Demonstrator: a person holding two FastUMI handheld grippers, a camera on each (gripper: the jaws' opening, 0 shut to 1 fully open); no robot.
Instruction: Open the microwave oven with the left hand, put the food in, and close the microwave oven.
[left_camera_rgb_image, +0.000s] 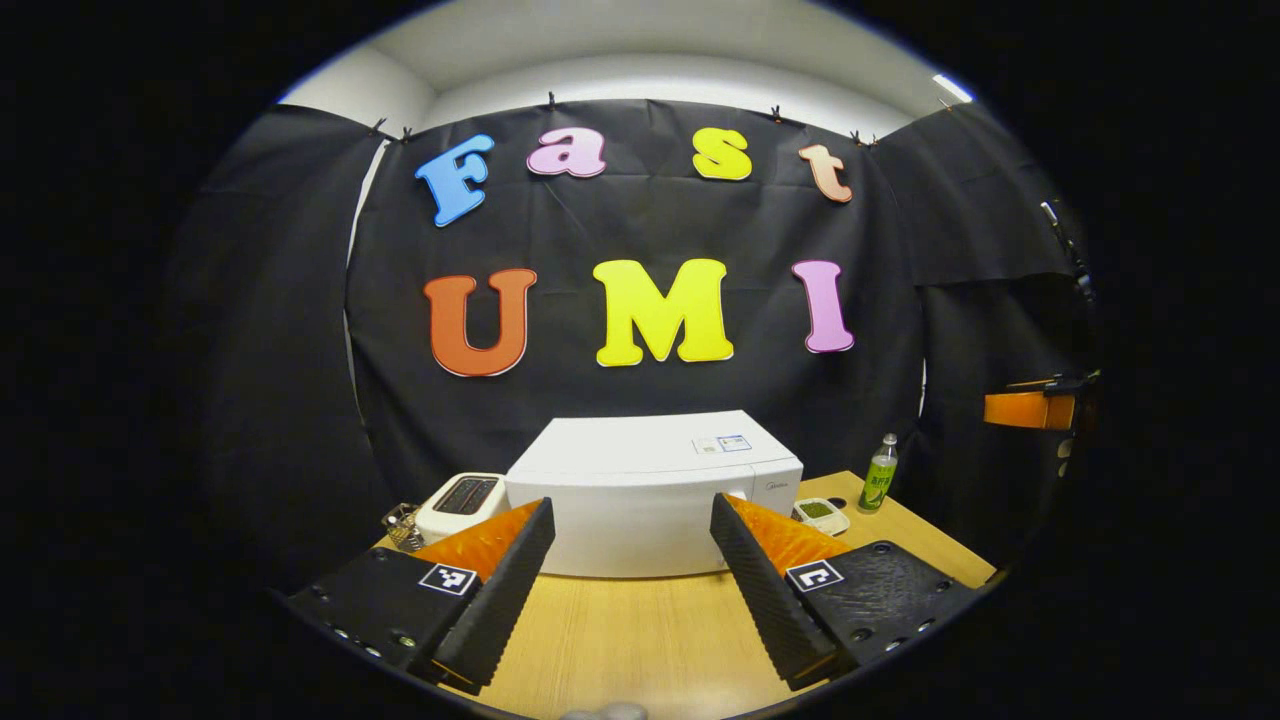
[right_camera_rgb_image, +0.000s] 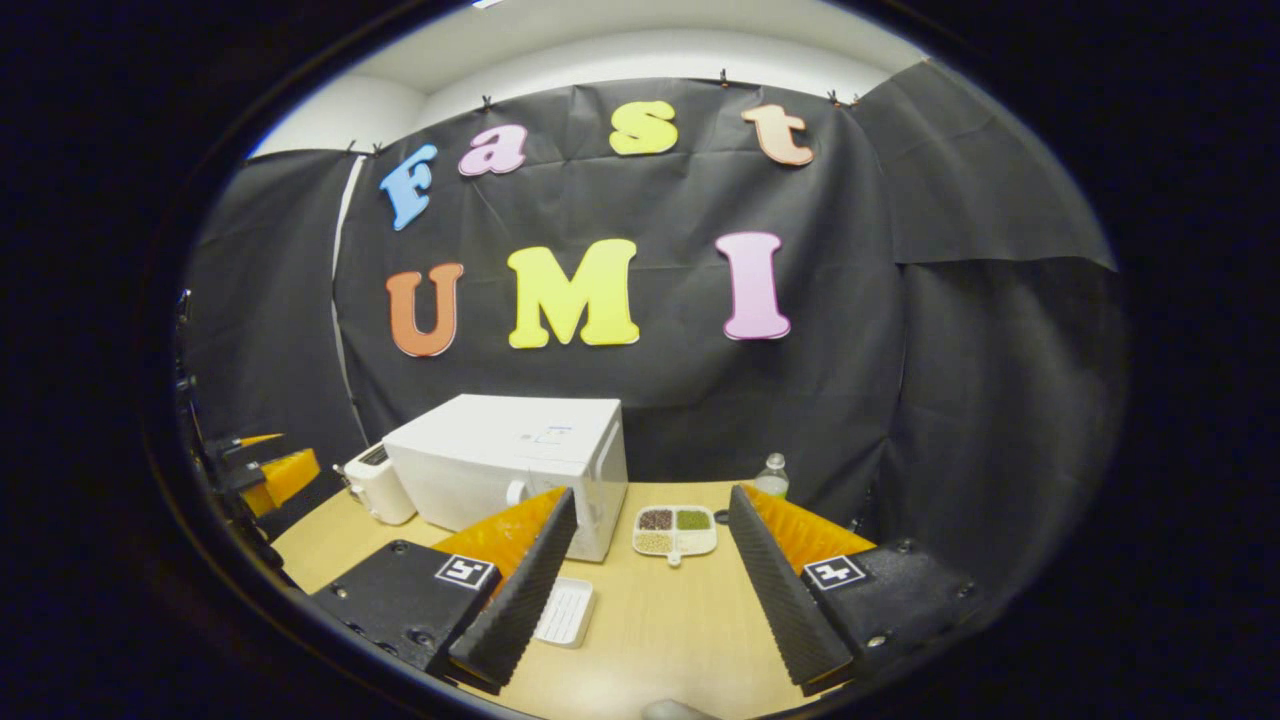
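While door's shut, both grippers, left (left_camera_rgb_image: 632, 545) & right (right_camera_rgb_image: 650, 545), gape wide, empty, before boxy white microwave (left_camera_rgb_image: 650, 490).
Right gripper view adds white ribbed tray (right_camera_rgb_image: 566, 611) on wooden table (right_camera_rgb_image: 670, 630), w/ divided white food dish (right_camera_rgb_image: 676, 530).

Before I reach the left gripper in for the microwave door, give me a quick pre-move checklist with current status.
1. Microwave door closed, nothing started: ok.
2. Left gripper fingers open and empty: ok.
3. Table between left gripper and microwave free of obstacles: ok.
4. Door handle position: cannot tell.
5. Food tray beside the microwave, within view of the right gripper: ok.
6. Right gripper fingers open, holding nothing: ok.
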